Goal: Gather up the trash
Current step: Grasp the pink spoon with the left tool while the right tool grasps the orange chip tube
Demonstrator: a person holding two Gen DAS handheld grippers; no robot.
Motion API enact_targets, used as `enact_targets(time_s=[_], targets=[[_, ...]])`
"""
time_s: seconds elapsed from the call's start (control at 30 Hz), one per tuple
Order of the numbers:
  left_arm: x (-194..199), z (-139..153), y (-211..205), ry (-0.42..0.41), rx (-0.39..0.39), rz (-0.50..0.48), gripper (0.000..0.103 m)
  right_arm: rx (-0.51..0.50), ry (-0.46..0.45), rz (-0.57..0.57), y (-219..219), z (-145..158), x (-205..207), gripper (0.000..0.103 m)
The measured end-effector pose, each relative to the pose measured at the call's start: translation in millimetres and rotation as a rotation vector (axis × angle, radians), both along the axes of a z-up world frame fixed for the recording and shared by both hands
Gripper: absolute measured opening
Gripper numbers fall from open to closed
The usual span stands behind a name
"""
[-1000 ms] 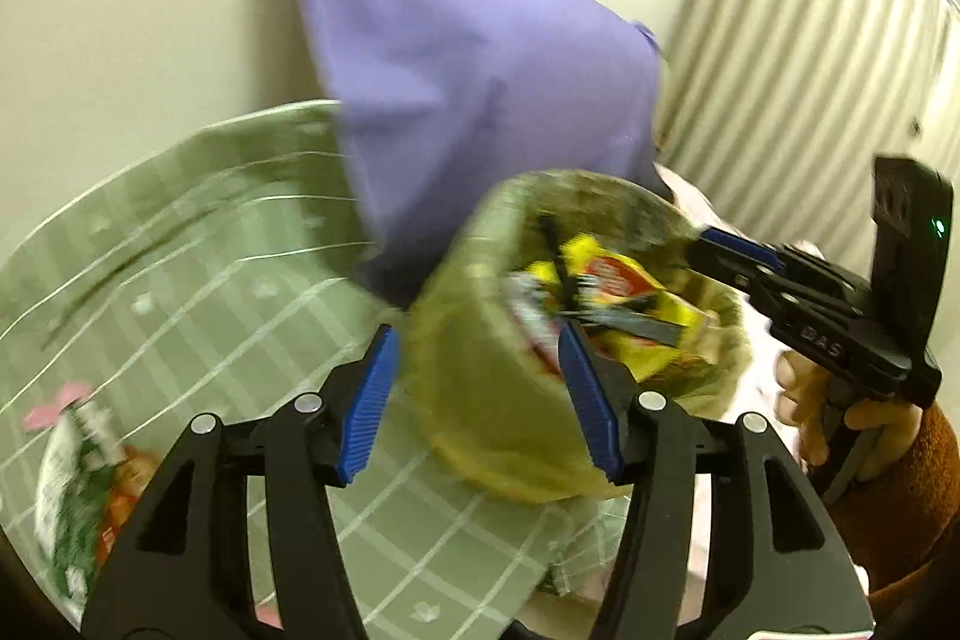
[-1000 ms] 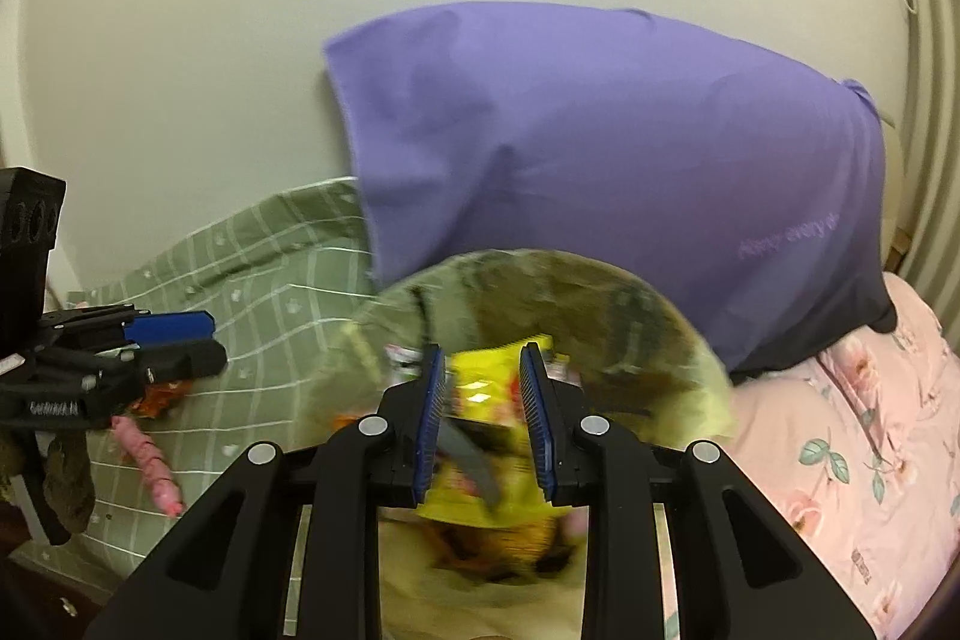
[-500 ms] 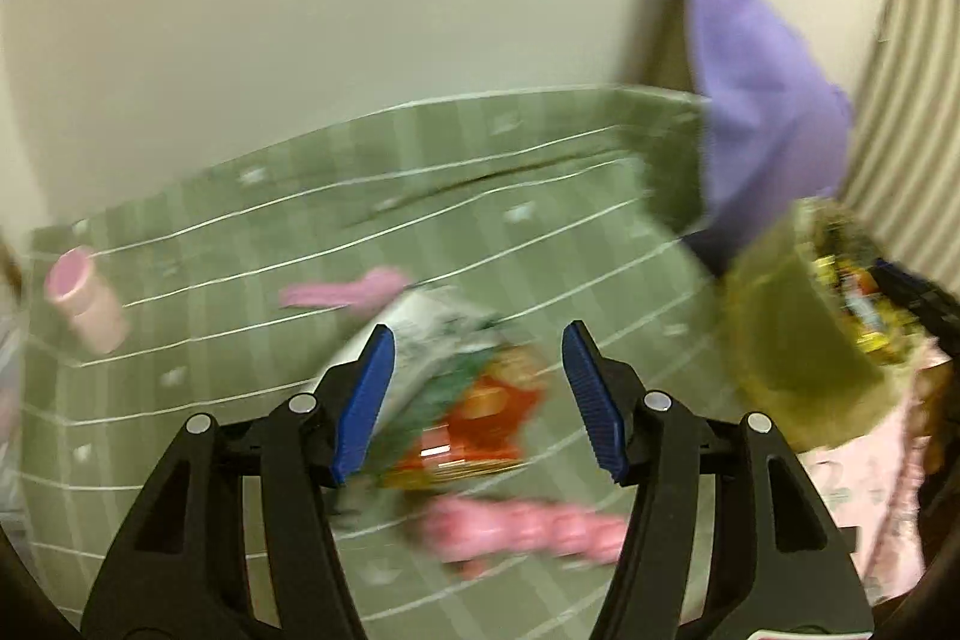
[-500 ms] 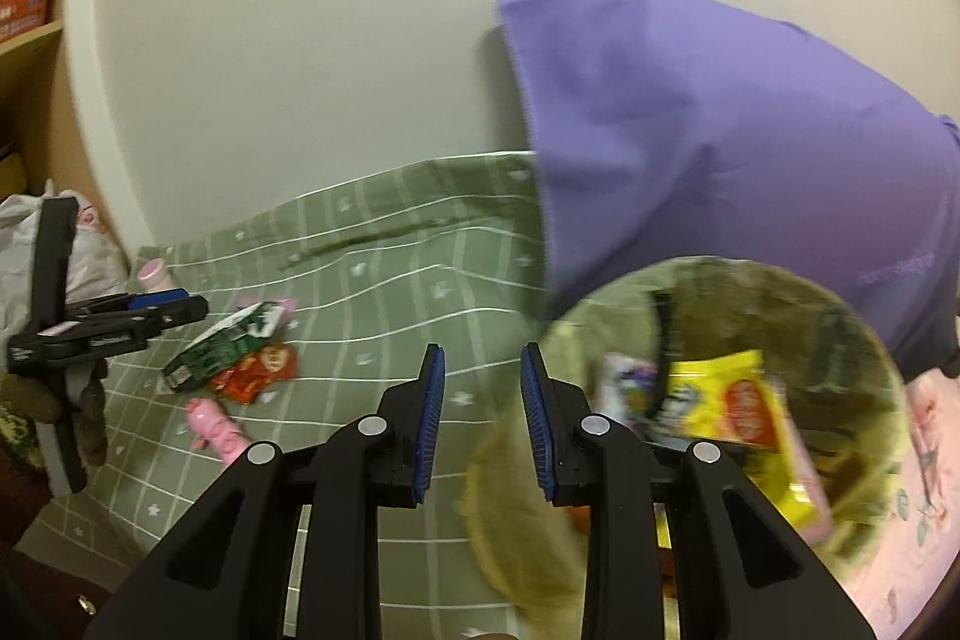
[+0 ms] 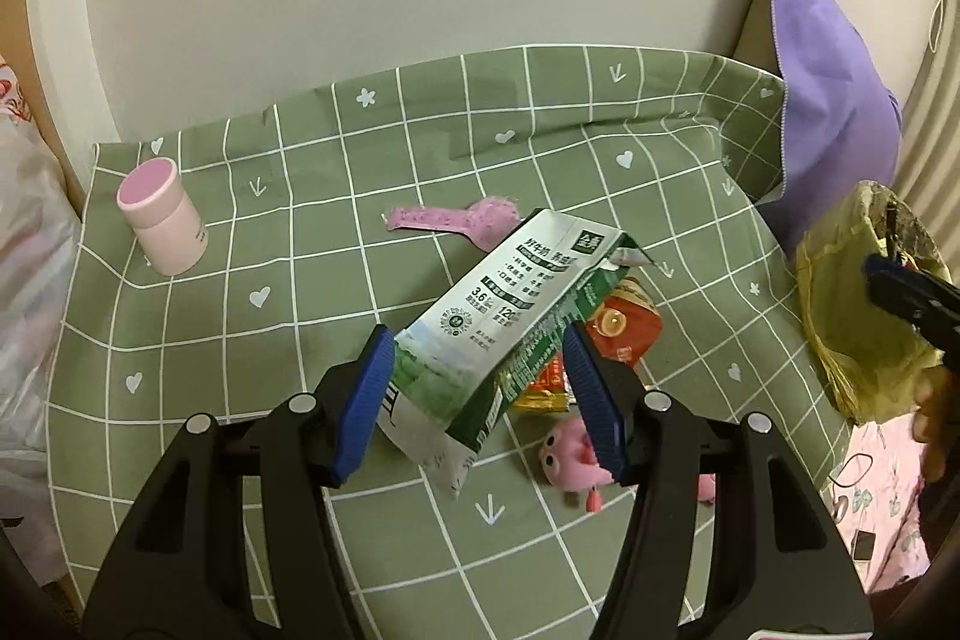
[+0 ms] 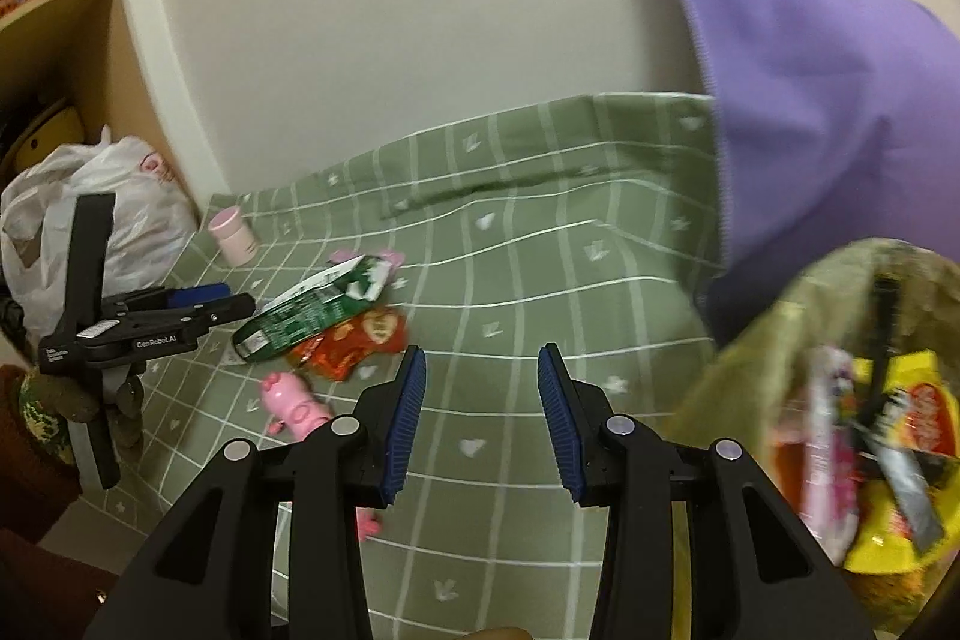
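Swinging away from the trash bag [image 5: 864, 304], the left gripper [image 5: 477, 394] arrived with jaws spread around the milk carton [image 5: 498, 322] lying on the green cloth [image 5: 300, 250]. Carton looked light, crushable; mid-body grip seemed best. Right gripper [image 6: 480, 418] hung apart, empty.

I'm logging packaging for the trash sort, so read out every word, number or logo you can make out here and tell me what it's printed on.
"3.6" and "120": on the milk carton, white panel; the Chinese characters beside them are too small to read reliably.
"GenRobot.AI": on the side of the left gripper, right wrist view.
Red snack wrapper: print too blurred.
Yellow packets in the trash bag: blurred, unreadable.
Pink bottle: small label, unreadable.
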State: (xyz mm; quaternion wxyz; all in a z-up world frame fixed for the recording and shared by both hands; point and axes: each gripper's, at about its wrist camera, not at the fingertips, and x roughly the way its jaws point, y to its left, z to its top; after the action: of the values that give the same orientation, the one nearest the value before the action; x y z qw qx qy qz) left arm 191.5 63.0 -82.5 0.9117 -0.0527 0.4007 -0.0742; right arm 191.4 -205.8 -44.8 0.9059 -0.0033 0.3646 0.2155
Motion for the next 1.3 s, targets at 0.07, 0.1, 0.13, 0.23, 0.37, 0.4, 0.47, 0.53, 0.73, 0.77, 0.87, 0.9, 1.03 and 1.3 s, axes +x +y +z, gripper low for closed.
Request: enact_targets(time_s=[0.07,0.1,0.13,0.23,0.37,0.4,0.47,0.53,0.73,0.77,0.87,0.9,1.03,1.3], targets=[[-0.3,3.1,-0.9,-0.004,-0.003,-0.01,0.055,-0.009,0.011,0.039,14.2,-5.9,5.3,0.037],[-0.3,4.8,-1.1,-0.006,-0.006,-0.019,0.055,-0.015,0.013,0.053,20.0,-8.2,7.8,0.037],[1.3,6.7,-1.9,-0.012,-0.011,-0.036,0.056,-0.019,0.012,0.06,24.2,-9.3,8.6,0.037],[10.5,12.7,-8.0,-0.032,-0.032,-0.146,0.062,-0.033,0.009,0.083,32.4,-11.5,11.7,0.037],[44.5,6.8,-24.5,0.044,-0.031,-0.349,0.066,-0.054,0.029,0.098,29.4,-17.4,11.6,0.037],[55.3,2.1,-31.1,0.06,0.031,-0.373,0.067,-0.059,0.033,0.092,26.0,-19.0,10.6,0.037],[71.9,-6.3,-38.1,0.093,0.111,-0.379,0.067,-0.058,0.049,0.065,15.1,-22.4,8.4,0.037],[90.2,-13.9,-39.4,0.137,0.127,-0.375,0.067,-0.05,0.065,0.038,5.4,-25.7,7.6,0.037],[132.4,-35.4,-26.4,0.301,-0.024,-0.3,0.066,-0.037,0.099,-0.002,-10.9,-31.4,3.5,0.037],[133.0,-38.7,-22.1,0.316,-0.045,-0.272,0.065,-0.037,0.101,0.001,-11.0,-31.7,2.9,0.037],[120.3,-42.2,-5.1,0.316,-0.052,-0.157,0.062,-0.034,0.107,0.017,-7.0,-33.9,5.7,0.037],[112.5,-42.1,1.8,0.315,-0.051,-0.116,0.061,-0.03,0.109,0.025,-3.9,-34.5,7.5,0.037],[76.4,-41.3,33.9,0.273,-0.03,0.049,0.061,-0.003,0.115,0.104,18.1,-37.3,18.4,0.037],[13.3,-25.2,81.3,0.166,-0.178,0.234,0.061,-0.023,0.089,0.34,96.4,-37.3,61.3,0.048]])
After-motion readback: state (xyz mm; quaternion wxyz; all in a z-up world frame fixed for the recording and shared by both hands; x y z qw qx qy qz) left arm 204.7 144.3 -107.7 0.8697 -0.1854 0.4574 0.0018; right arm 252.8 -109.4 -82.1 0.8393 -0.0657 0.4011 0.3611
